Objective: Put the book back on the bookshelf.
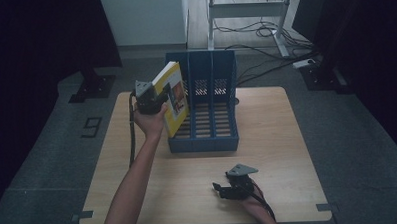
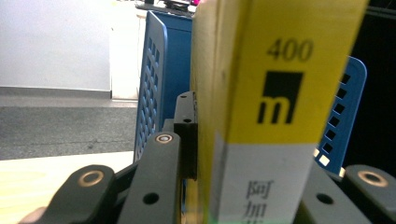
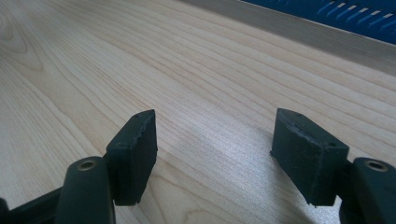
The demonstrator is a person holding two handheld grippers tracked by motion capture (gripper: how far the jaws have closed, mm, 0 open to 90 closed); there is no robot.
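While the left hand-held gripper (image 1: 158, 96) is clamped on a yellow book (image 1: 173, 98), the book is held tilted just above the leftmost slot of the blue file rack (image 1: 210, 71) beside it. Further right, the right hand-held gripper (image 1: 220, 188) is rested on the table (image 1: 277, 139), jaws apart and empty.
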